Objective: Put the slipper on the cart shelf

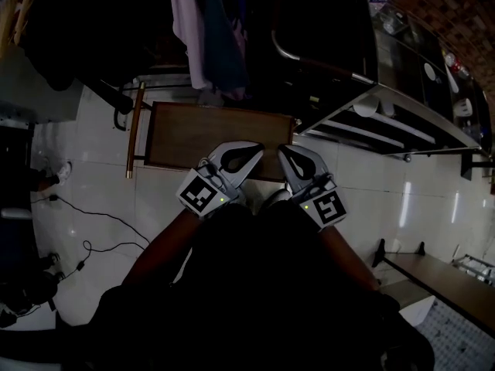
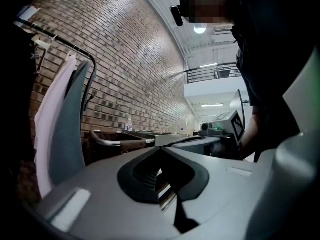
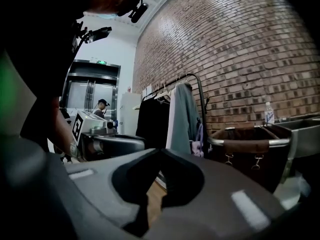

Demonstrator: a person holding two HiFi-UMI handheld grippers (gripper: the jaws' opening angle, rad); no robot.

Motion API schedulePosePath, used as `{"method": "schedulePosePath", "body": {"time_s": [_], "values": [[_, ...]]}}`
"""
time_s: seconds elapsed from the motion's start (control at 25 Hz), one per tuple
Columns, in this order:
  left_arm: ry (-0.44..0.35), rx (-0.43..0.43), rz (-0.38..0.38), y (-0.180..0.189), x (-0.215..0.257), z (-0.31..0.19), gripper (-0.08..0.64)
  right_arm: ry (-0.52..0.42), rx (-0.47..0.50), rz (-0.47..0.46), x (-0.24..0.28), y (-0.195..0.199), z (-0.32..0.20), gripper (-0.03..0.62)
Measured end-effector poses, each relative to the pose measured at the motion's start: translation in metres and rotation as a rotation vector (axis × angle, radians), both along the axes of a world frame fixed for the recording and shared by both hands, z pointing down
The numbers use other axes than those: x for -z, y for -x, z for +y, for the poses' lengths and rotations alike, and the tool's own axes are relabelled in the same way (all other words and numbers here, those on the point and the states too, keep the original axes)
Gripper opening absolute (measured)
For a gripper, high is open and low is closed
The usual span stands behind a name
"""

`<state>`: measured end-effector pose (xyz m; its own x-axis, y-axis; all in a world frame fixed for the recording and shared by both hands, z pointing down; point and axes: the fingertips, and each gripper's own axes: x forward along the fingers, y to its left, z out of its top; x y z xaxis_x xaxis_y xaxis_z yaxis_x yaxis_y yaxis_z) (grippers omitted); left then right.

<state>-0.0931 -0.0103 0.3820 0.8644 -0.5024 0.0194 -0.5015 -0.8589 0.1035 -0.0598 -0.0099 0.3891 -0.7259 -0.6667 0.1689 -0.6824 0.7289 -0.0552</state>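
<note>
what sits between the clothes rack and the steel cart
A brown bin with a chrome rim stands between them, clearest in the right gripper view.

Grey left hand-held gripper (image 1: 254, 151) and right hand-held gripper (image 1: 285, 154), black inner pads (image 1: 244, 161), black-and-white marker cubes (image 1: 199, 194), green lights (image 1: 222, 201), dark clothing (image 1: 255, 284)

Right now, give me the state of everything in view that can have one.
Left tool: shut, empty.
Right tool: shut, empty.
Wooden cart top: bare where it shows.
Garments: hanging on the rail.
Bottle: upright.
</note>
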Motion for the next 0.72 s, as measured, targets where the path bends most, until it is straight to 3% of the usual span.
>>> {"method": "schedulePosePath", "body": {"time_s": [0.24, 0.72], "values": [[0.021, 0.003, 0.013, -0.009, 0.000, 0.011, 0.001, 0.008, 0.025, 0.004, 0.004, -0.007, 0.008, 0.002], [0.043, 0.016, -0.043, -0.023, -0.010, 0.022, 0.002, -0.002, 0.035, 0.010, 0.000, -0.015, 0.025, 0.002]]}}
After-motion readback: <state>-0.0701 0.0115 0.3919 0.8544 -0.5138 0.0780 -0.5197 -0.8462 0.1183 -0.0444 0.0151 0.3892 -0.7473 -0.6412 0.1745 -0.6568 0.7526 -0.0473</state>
